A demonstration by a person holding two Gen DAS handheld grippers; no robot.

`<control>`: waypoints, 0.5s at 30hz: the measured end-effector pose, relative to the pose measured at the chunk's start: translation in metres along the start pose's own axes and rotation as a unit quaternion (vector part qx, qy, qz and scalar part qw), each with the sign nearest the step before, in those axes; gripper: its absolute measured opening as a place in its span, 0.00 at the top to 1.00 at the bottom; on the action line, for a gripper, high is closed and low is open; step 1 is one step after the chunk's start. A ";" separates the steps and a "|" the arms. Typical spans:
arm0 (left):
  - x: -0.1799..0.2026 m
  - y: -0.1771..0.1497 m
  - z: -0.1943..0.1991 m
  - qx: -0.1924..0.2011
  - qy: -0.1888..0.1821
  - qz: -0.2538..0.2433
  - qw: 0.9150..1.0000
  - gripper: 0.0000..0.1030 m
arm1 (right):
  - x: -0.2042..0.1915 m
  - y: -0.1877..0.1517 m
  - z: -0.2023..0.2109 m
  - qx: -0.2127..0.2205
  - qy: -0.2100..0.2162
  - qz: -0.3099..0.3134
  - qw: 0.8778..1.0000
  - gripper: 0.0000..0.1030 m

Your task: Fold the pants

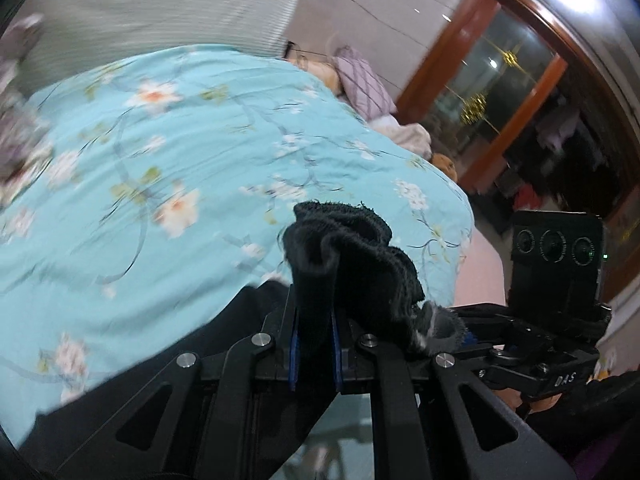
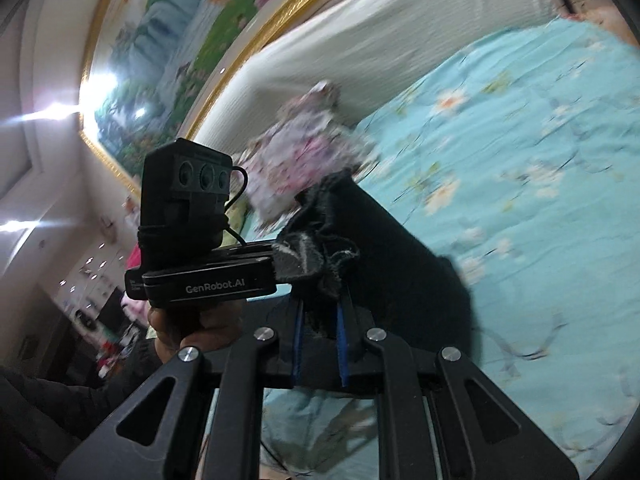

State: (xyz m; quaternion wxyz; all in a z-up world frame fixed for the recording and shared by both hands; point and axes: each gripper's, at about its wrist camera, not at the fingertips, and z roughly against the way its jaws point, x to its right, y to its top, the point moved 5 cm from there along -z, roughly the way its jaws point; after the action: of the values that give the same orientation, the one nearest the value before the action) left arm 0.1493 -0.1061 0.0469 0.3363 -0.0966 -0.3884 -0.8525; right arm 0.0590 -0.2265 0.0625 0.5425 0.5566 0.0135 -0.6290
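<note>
Room: bedroom with a gold-framed landscape painting point(image 2: 168, 60) on the wall and a wood-framed glass door point(image 1: 500, 92).
Bed: turquoise floral bedspread point(image 1: 168, 168); pale headboard point(image 2: 380, 36) at its head edge; floral pillow point(image 2: 304, 152) near that edge.
Pants: black pants point(image 1: 352, 256), a bunched edge lifted off the bed, cloth trailing down toward the bed's near edge.
Left tool point(image 1: 314, 344): pressed together, pinching the black cloth.
Right tool point(image 2: 320, 344): pressed together, pinching a frayed fold of the pants, just beside the left tool.
</note>
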 end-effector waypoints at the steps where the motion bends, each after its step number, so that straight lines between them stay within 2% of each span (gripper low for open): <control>1: -0.006 -0.004 0.005 0.001 0.002 0.007 1.000 0.89 | 0.000 -0.003 -0.009 -0.010 0.011 -0.007 1.000 0.85; 8: -0.048 -0.039 0.006 -0.002 0.022 0.059 0.998 0.91 | 0.010 -0.020 -0.053 -0.071 0.041 -0.047 0.996 0.85; 15: -0.078 -0.075 -0.002 -0.014 0.037 0.099 0.994 0.93 | 0.021 -0.037 -0.085 -0.123 0.034 -0.056 0.990 0.85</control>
State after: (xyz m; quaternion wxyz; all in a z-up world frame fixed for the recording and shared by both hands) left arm 0.1595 -0.0332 -0.0319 0.4321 -0.1079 -0.3524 -0.8231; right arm 0.0954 -0.1728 -0.0069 0.5698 0.5053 0.1404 -0.6327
